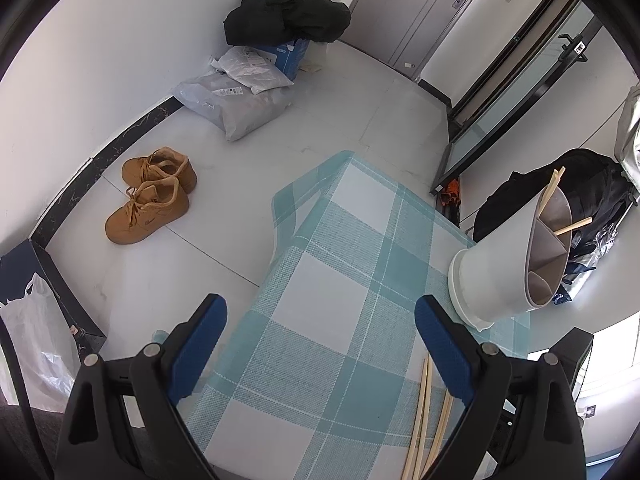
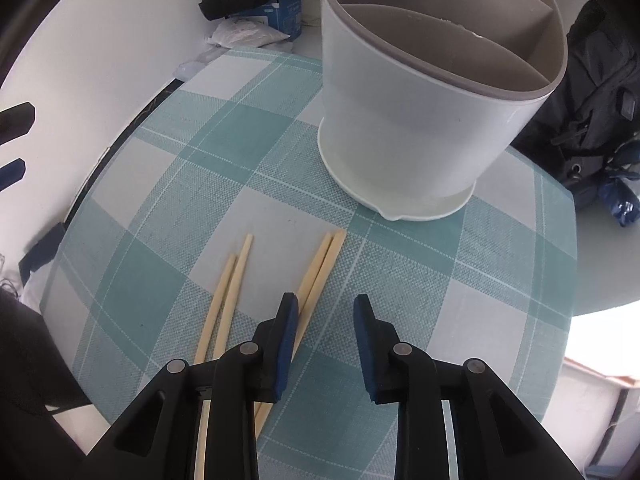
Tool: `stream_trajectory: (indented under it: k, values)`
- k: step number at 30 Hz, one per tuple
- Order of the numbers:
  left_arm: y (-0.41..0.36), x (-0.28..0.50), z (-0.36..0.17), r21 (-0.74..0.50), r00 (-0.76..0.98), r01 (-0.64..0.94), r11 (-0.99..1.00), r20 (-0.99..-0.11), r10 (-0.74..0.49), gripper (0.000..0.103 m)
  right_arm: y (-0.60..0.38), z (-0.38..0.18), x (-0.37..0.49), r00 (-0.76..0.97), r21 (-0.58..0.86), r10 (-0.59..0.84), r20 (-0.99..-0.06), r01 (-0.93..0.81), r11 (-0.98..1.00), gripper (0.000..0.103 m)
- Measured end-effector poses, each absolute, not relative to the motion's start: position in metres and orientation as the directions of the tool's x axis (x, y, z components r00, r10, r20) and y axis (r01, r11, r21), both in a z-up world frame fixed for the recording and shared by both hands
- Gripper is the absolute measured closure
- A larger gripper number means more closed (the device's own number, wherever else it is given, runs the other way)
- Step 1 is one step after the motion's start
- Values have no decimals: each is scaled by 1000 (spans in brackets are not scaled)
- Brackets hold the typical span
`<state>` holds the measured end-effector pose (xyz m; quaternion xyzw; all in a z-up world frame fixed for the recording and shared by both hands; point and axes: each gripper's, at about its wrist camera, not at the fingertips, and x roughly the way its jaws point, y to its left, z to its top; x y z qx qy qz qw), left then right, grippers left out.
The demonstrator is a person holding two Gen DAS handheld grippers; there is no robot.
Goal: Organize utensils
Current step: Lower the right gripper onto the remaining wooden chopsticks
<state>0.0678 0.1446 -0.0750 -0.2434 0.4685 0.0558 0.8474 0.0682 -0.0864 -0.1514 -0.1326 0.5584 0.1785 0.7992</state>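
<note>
A white utensil holder (image 2: 416,120) with grey inner dividers stands on the teal checked tablecloth (image 2: 160,200); it also shows in the left wrist view (image 1: 508,256) with chopsticks (image 1: 554,188) standing in it. Several wooden chopsticks (image 2: 320,272) lie in two pairs on the cloth in front of the holder. My right gripper (image 2: 326,308) is open and empty, low over the cloth, its left finger above the right pair. My left gripper (image 1: 320,316) is wide open and empty above the table's left part, with the chopsticks (image 1: 428,412) under its right finger.
Brown shoes (image 1: 152,196), grey parcels (image 1: 236,96) and a dark jacket (image 1: 284,16) lie on the floor left of the table. A black backpack (image 2: 592,96) sits behind the holder. The table edge (image 1: 276,248) drops off at left.
</note>
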Motion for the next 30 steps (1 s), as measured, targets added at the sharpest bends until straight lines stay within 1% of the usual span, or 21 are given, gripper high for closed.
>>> stream_trajectory:
  k: [4,13,18,19,21,22,24,26,30]
  values:
    - [145,68,-76,-364,552,-327,872,-822,-136,11,-93,-151,70,307,-17,132,-942,-437,899,77]
    - [146,69,-79,-373,544,-343,862,-827,-141,11,-75,-156,83,293,-35,106,-950,-438,898,78]
    - [145,70,-81,-354,530,-350,867,-838,-129,11,-62,-162,98,294,-42,93,-951,-421,906,80]
    - [146,70,-82,-348,527,-354,868,-841,-122,11,-58,-162,101,295,-40,94,-951,-417,908,81]
    - [147,70,-83,-335,522,-362,870,-846,-108,11,-52,-162,104,300,-37,103,-948,-426,904,94]
    - [147,69,-85,-328,519,-366,871,-849,-101,11,-47,-163,104,306,-34,113,-945,-438,898,96]
    - [146,68,-87,-308,514,-365,879,-854,-86,11,-44,-163,103,321,-30,128,-939,-444,895,98]
    - [142,67,-90,-274,500,-356,893,-863,-66,11,-47,-163,101,322,16,174,-930,-440,898,98]
    - [127,67,-97,-252,469,-299,920,-879,-88,11,-66,-150,94,371,97,263,-890,-410,907,98]
